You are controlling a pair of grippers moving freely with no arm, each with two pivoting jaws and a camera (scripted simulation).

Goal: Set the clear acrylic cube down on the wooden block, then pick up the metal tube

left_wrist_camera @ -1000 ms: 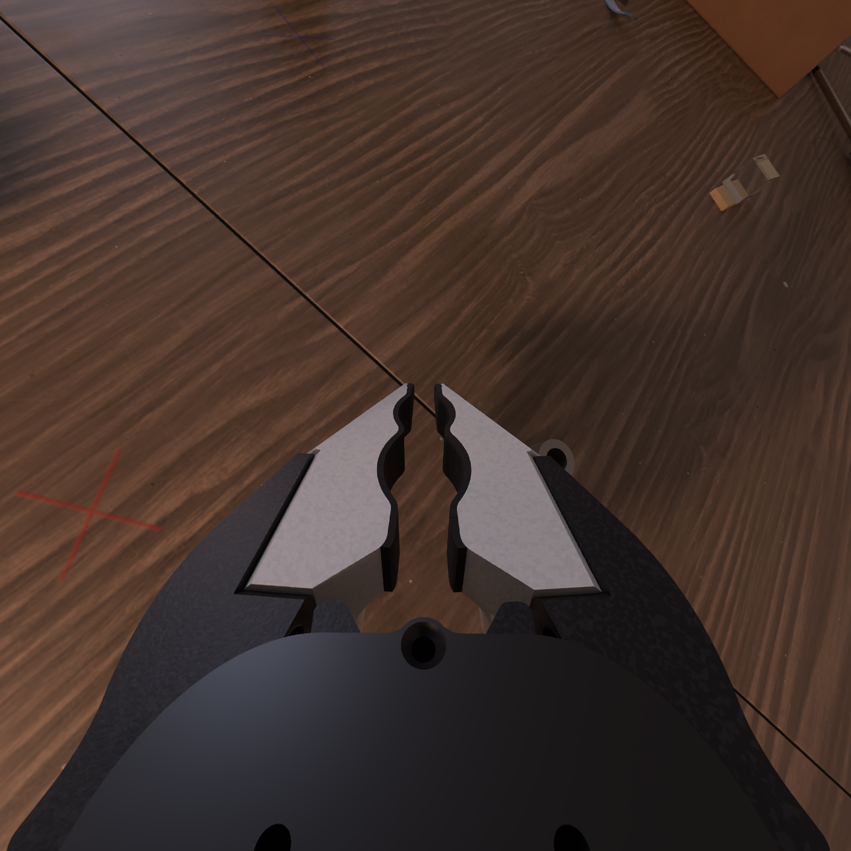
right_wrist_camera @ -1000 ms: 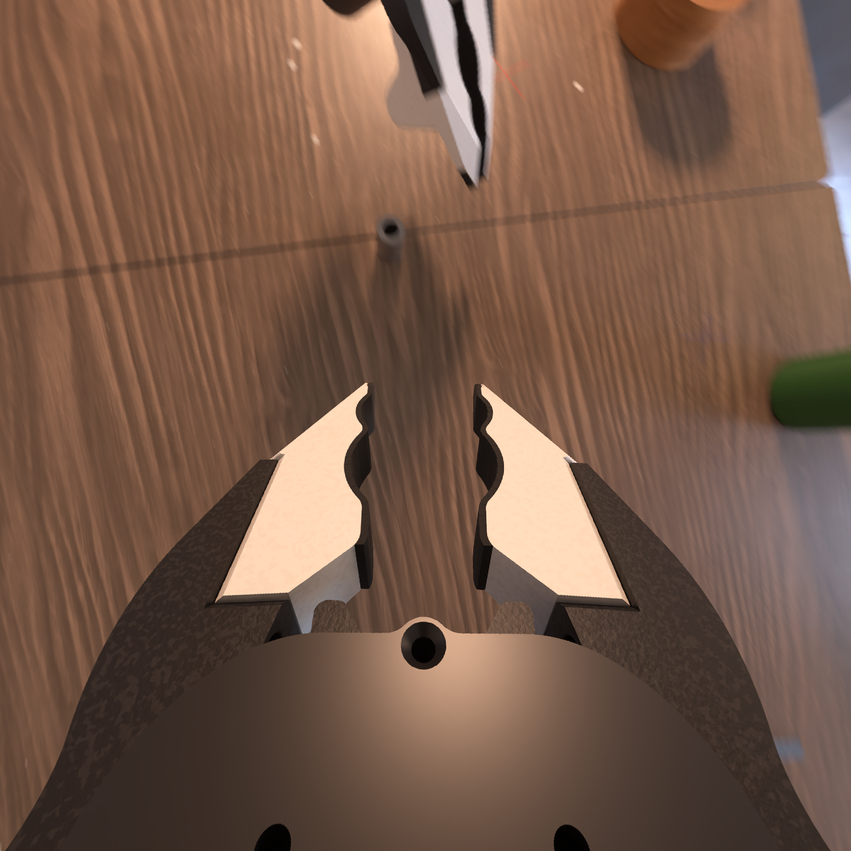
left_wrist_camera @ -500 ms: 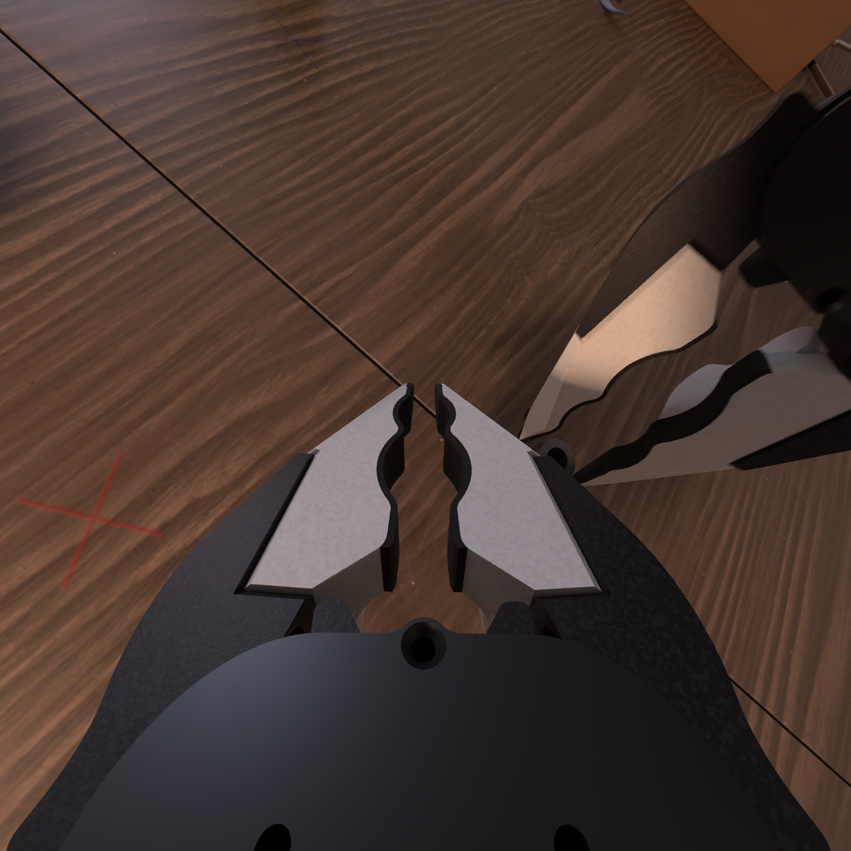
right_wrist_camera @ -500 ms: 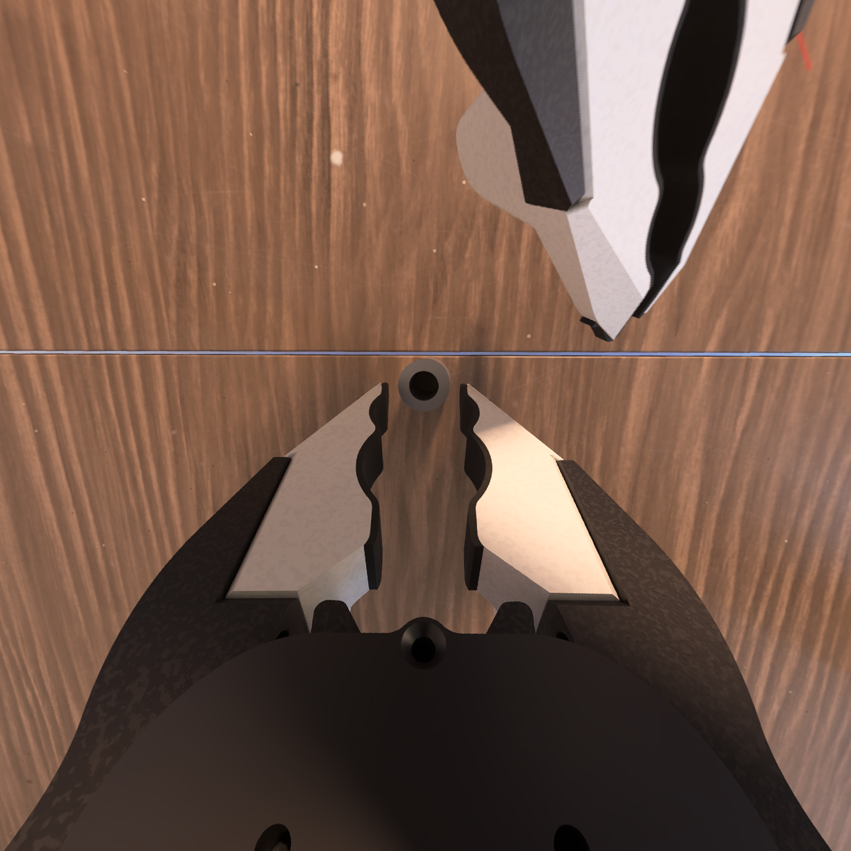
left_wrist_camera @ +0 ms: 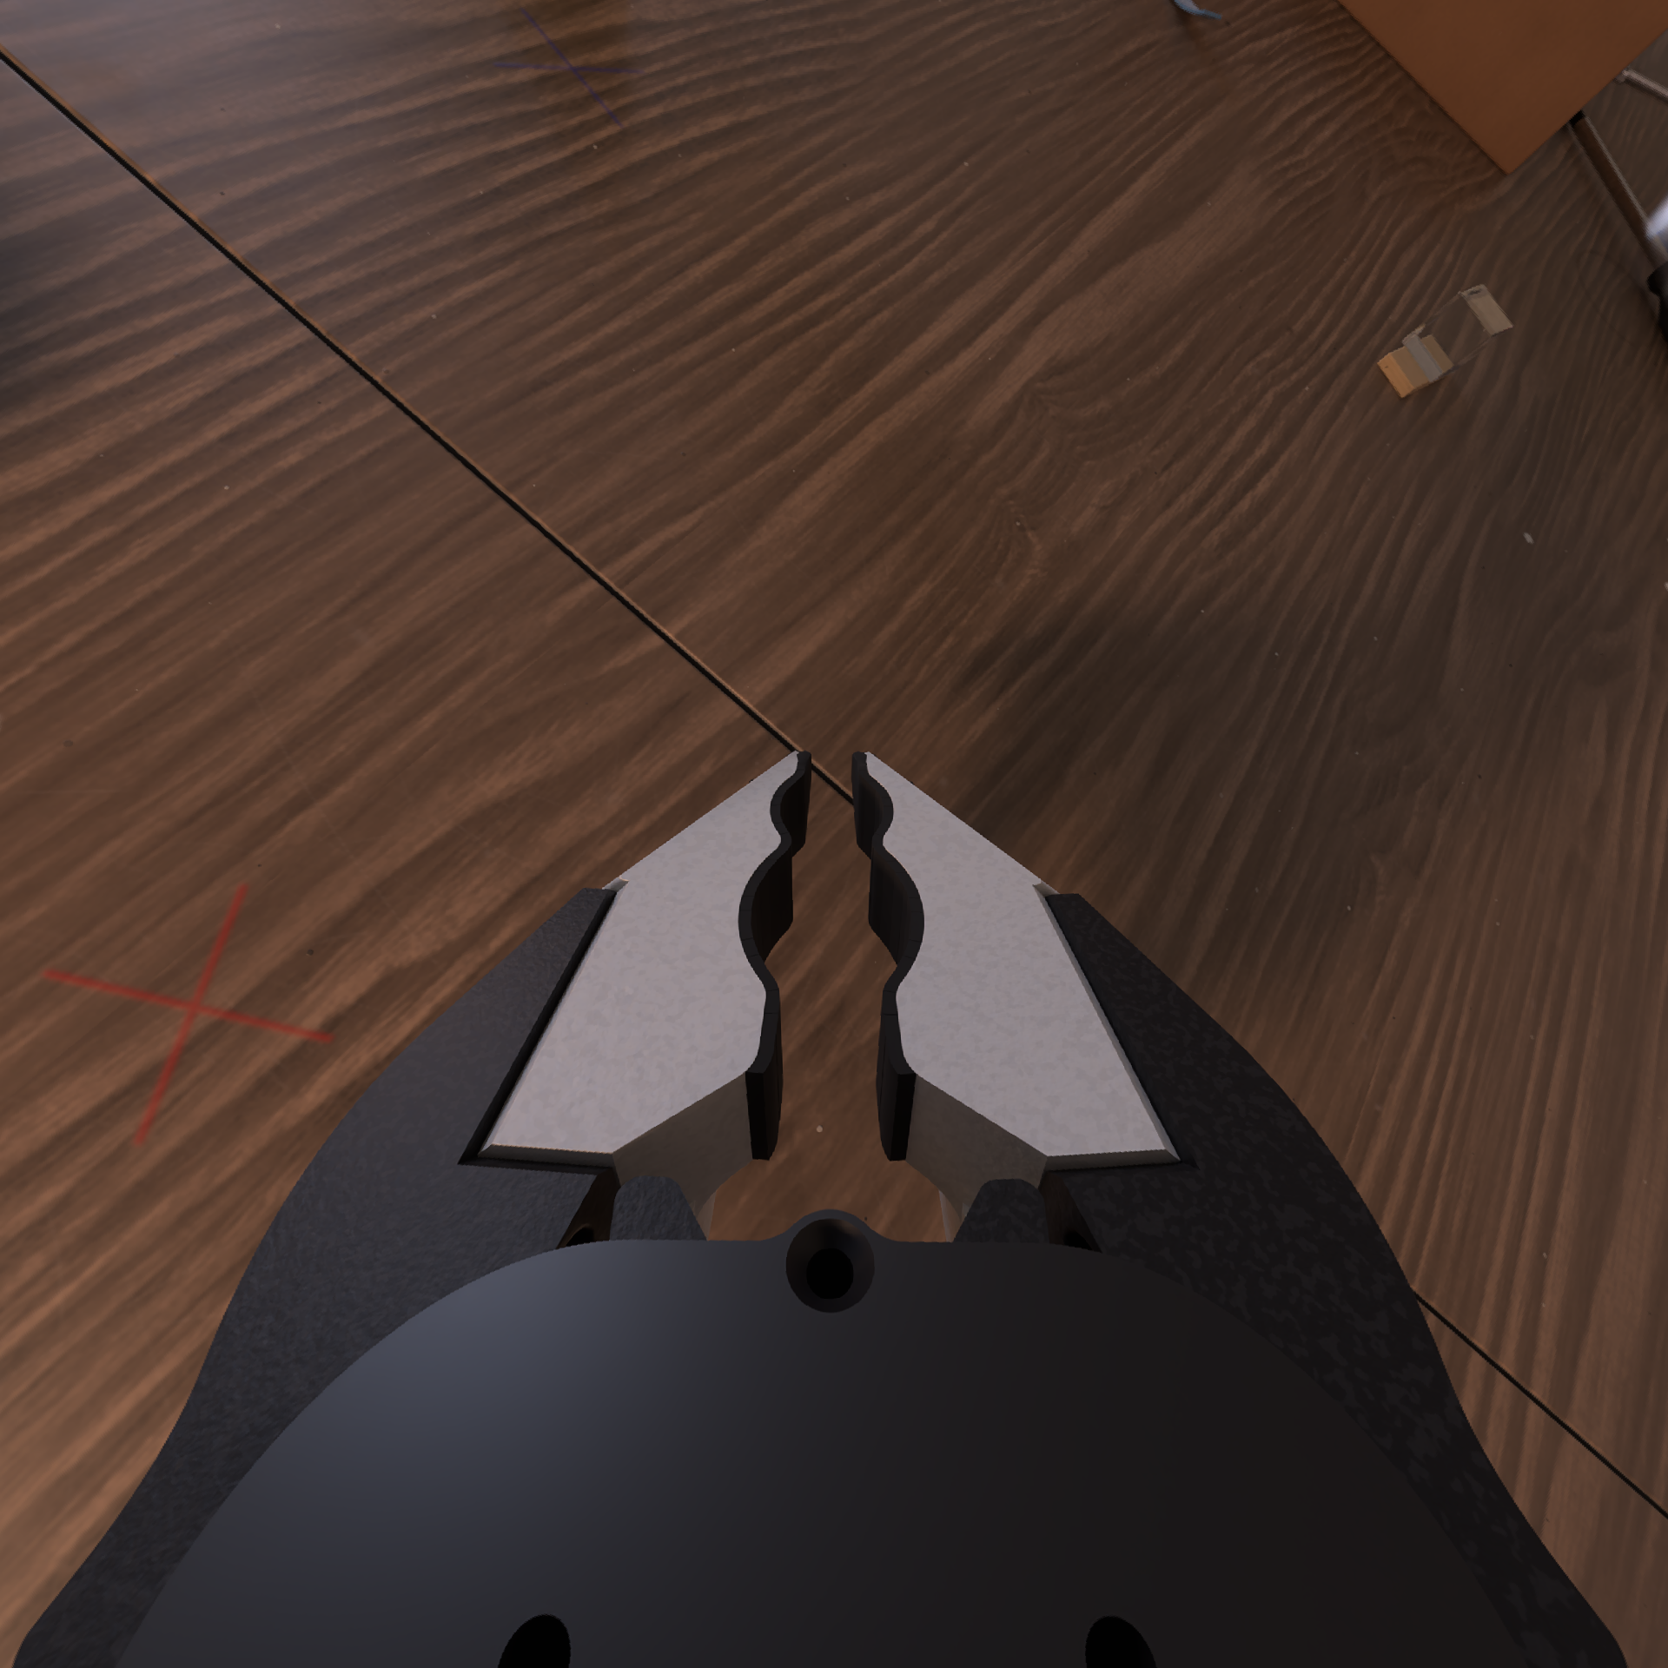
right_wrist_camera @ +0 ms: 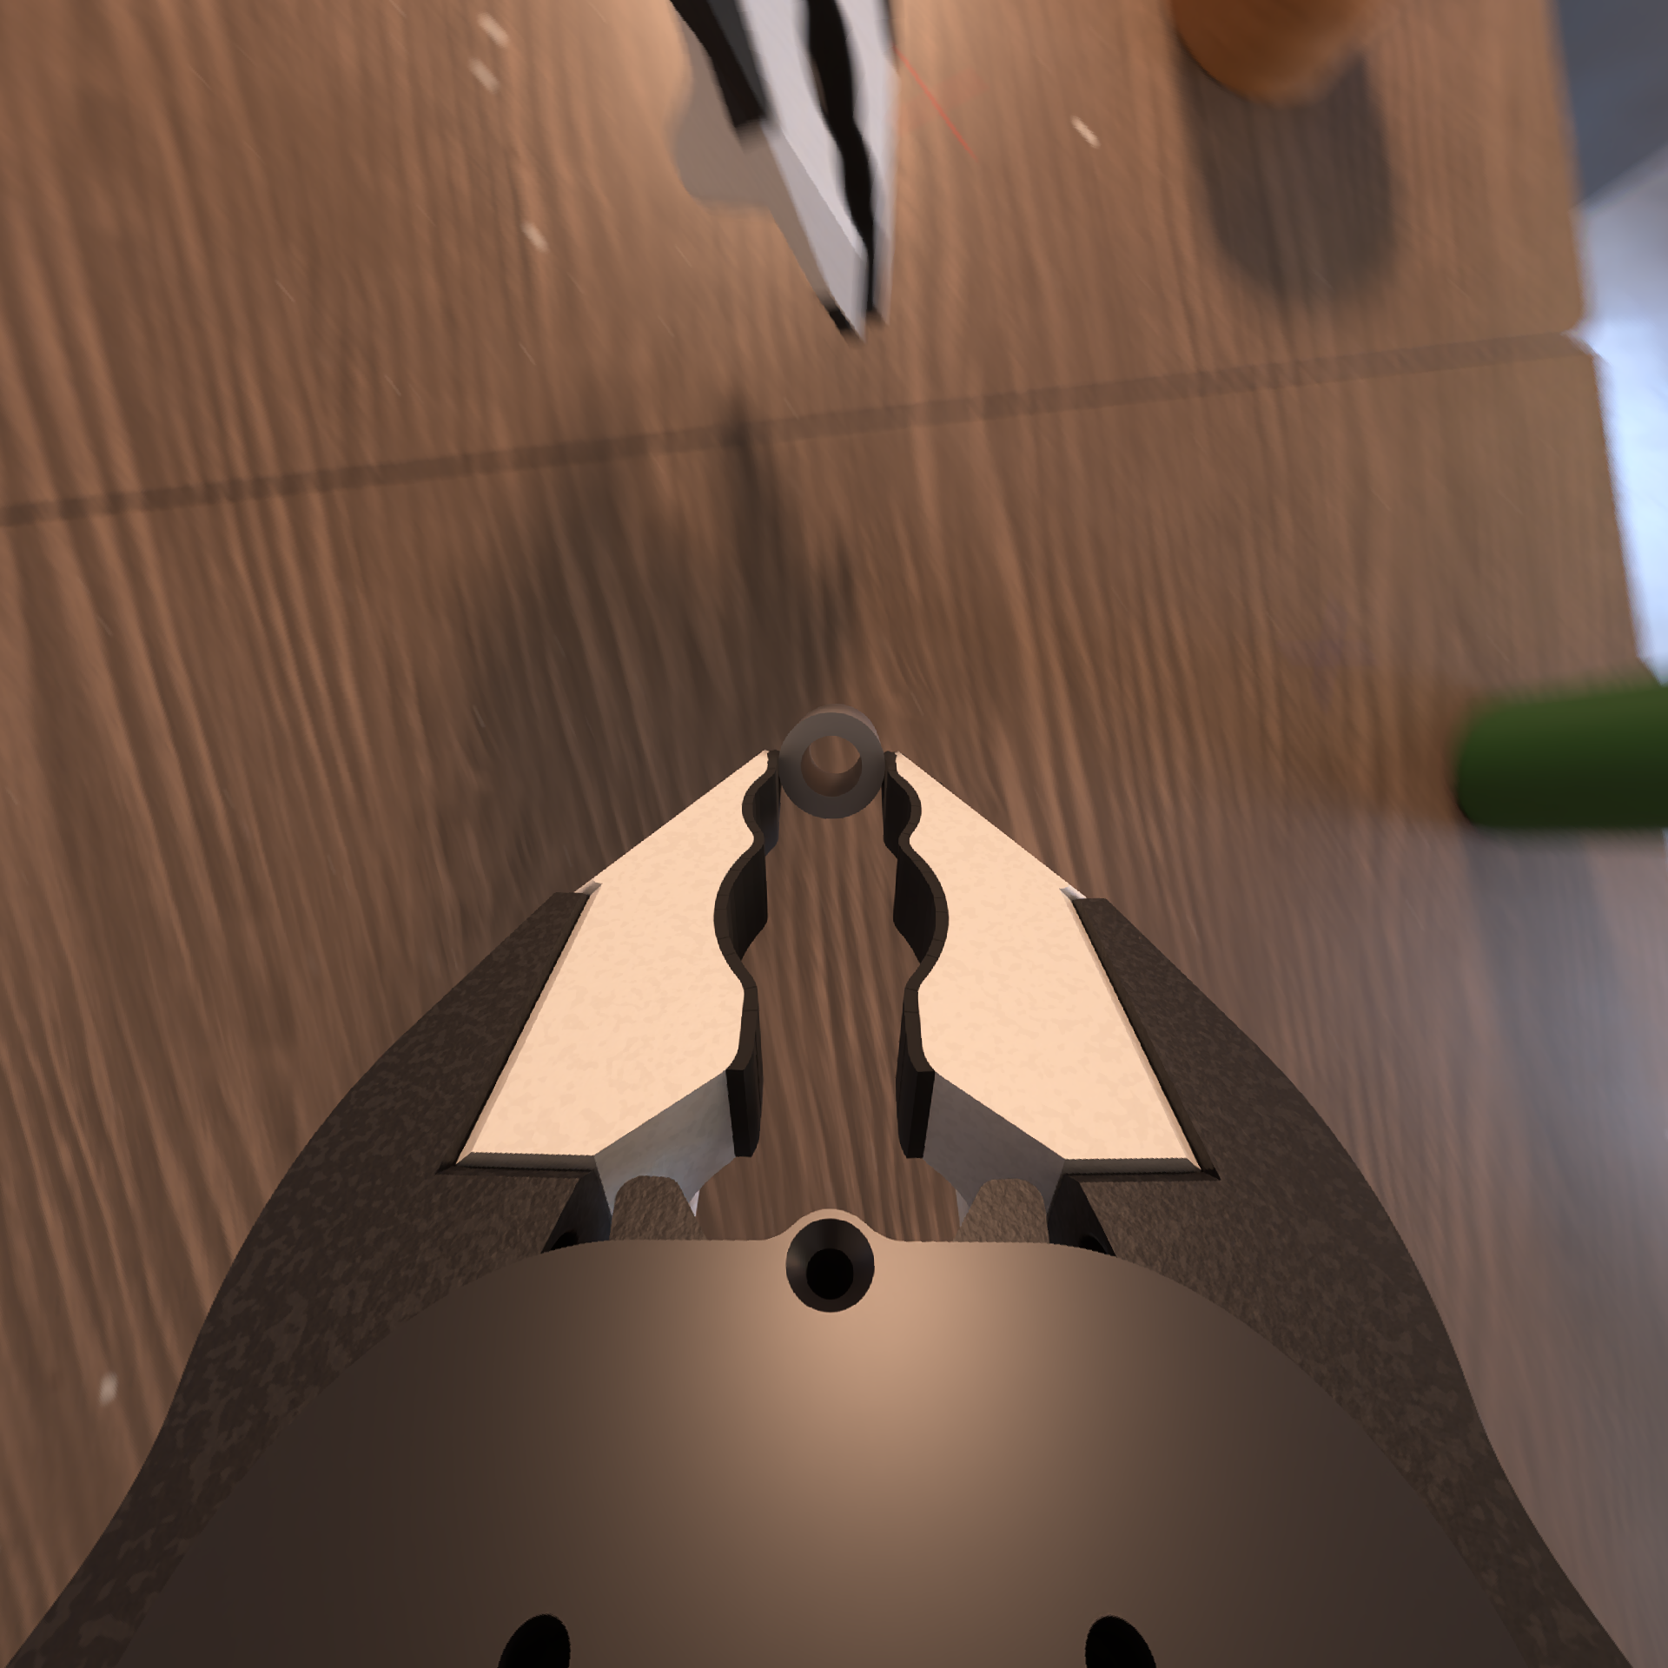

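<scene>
Since half a second back the right claw is up off the bench with the metal tube pinched at its very fingertips; the seam line that sat level with the tube is now far at 12 o'clock, and the background is smearing, so it is moving fast. It has also gone from the left wrist view, and the tube is no longer lying beside the left claw.

Right claw: clamped on the tube, bore facing the camera, contact only at the outermost notch. Left claw: nearly pinched together, a thin gap showing, nothing in it, hanging over the seam.

Clear acrylic cube is sitting at 2 o'clock in the left view, on a small tan piece that I'm reading as the wooden block, well apart from both claws. So step one looks done, step two is in progress.

Risks:
- Tip-only grip on a smooth round tube: quick motion could be rolling it forward out of the notch.
- Left claw is hanging at 12 o'clock in the right view, on the far side of the seam; swinging that way risks a clash.
- Green cylinder at 3 o'clock and orange round thing at 1 o'clock are swing hazards.

Containers: can't tell whether the orange thing is one; no contents visible.
</scene>
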